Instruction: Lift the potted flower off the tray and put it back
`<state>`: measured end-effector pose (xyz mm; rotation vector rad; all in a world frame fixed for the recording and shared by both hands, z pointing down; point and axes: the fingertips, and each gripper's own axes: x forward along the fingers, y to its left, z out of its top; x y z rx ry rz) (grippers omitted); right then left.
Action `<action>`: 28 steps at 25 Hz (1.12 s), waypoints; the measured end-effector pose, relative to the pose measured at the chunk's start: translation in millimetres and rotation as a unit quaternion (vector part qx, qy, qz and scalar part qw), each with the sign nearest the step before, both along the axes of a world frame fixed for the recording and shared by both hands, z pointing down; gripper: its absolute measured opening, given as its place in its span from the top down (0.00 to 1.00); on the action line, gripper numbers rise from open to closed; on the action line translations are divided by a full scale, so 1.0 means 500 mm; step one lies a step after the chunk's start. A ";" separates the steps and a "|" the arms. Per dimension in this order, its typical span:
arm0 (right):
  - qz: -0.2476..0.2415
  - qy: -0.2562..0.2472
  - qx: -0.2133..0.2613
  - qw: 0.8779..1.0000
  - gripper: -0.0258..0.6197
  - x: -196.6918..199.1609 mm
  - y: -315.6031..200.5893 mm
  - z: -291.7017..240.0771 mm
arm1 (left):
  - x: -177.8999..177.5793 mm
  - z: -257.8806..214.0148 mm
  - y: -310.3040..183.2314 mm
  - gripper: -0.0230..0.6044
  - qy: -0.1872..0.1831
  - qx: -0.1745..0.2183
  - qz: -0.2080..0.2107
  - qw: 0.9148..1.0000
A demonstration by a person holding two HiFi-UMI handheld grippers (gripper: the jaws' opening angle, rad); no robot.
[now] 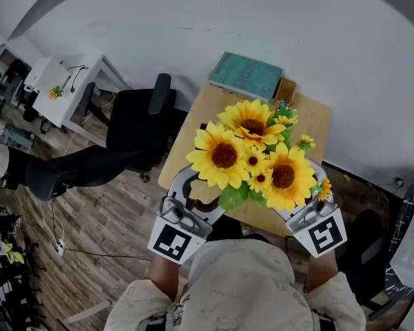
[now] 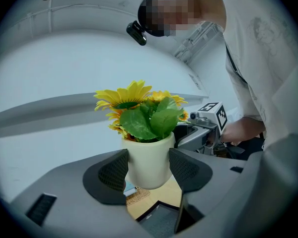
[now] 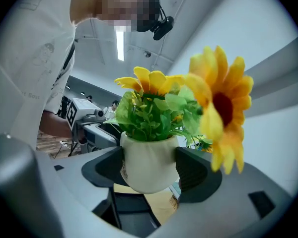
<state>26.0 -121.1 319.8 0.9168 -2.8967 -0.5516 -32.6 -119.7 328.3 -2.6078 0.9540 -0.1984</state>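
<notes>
Pot (image 2: 149, 155) of sunflowers (image 1: 224, 156) gripped by both tools, up off the tray

The left tool (image 2: 148, 171) is clenched on the cream pot, its two ribbed pads pressed against opposite sides of it below the rim; the right tool (image 3: 149, 171) grips the same pot in the same way from the other side. The pot is upright and in the air: its rounded base touches nothing, and the wooden counter (image 1: 193, 119) and the dark tray (image 2: 156, 218) show below it. From the head view the yellow blooms spread over the pot and hide it, with the two marker cubes low on either side. A teal book (image 1: 247, 74) lies at the counter's far edge and a black chair (image 1: 134, 119) stands to its left
</notes>
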 end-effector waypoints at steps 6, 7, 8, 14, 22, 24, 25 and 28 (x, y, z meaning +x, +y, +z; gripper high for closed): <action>0.013 0.010 -0.027 0.999 0.42 -0.004 -0.054 0.044 | -0.001 0.042 -0.057 0.54 -0.009 -0.026 0.007 1.000; 0.015 0.012 -0.035 0.999 0.42 -0.005 -0.071 0.057 | -0.002 0.054 -0.073 0.54 -0.010 -0.034 0.008 0.999; 0.017 0.015 -0.044 0.999 0.42 -0.005 -0.090 0.073 | -0.002 0.068 -0.093 0.54 -0.012 -0.042 0.008 0.999; 0.033 0.014 -0.104 0.994 0.42 -0.005 -0.163 0.157 | -0.002 0.145 -0.168 0.54 -0.023 -0.087 0.020 0.996; 0.048 0.020 -0.149 0.988 0.42 0.003 -0.193 0.236 | 0.009 0.230 -0.198 0.54 -0.032 -0.133 0.021 0.990; 0.050 0.021 -0.165 0.985 0.42 -0.001 -0.211 0.269 | 0.005 0.262 -0.216 0.54 -0.036 -0.147 0.023 0.988; 0.052 0.026 -0.177 0.983 0.42 -0.002 -0.217 0.289 | 0.003 0.280 -0.223 0.54 -0.039 -0.156 0.024 0.987; 0.066 0.051 -0.224 0.971 0.42 0.002 -0.223 0.355 | 0.000 0.331 -0.236 0.54 -0.048 -0.185 0.023 0.981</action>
